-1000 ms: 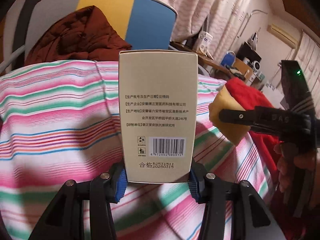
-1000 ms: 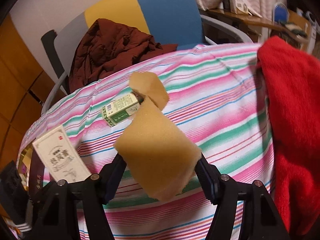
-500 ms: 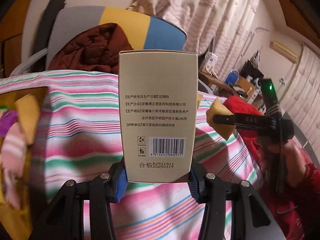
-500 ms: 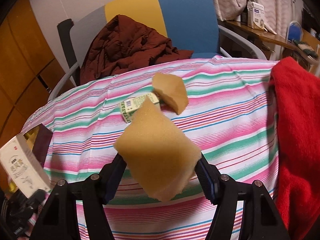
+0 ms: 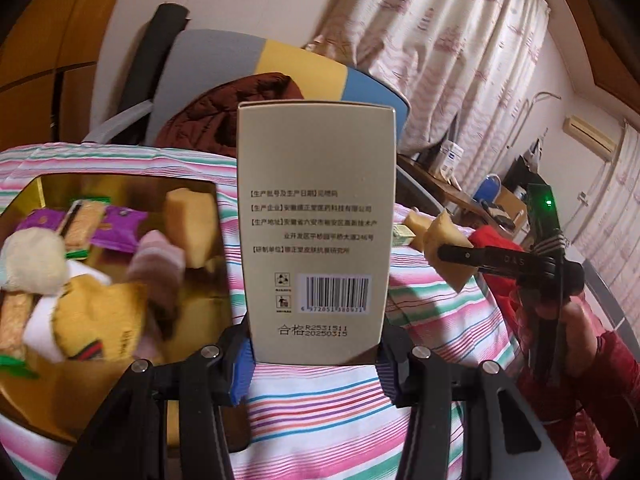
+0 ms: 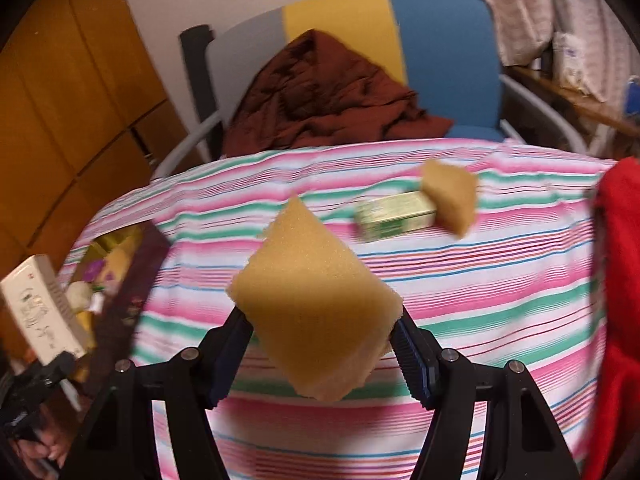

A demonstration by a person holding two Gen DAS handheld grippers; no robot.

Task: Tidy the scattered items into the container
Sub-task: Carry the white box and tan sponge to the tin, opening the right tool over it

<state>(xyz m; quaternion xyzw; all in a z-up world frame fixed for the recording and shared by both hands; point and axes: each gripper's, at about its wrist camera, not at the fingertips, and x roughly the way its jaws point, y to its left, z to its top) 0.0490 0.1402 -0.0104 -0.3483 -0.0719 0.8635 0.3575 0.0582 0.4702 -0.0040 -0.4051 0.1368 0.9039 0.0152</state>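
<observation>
We read the left tool (image 5: 316,364) pinching the stiff, light carton (image 5: 316,232) by its lower edges beside the gold container (image 5: 36,188) — right tool (image 6: 320,350) squeezing a soft sponge (image 6: 316,312) mid-body above the table (image 6: 480,300).

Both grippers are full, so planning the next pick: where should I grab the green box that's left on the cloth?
Grip the green box across its long sides near the free left end, coming from above. It lies flat on the striped cloth, and a loose sponge crowds its right end.
</observation>
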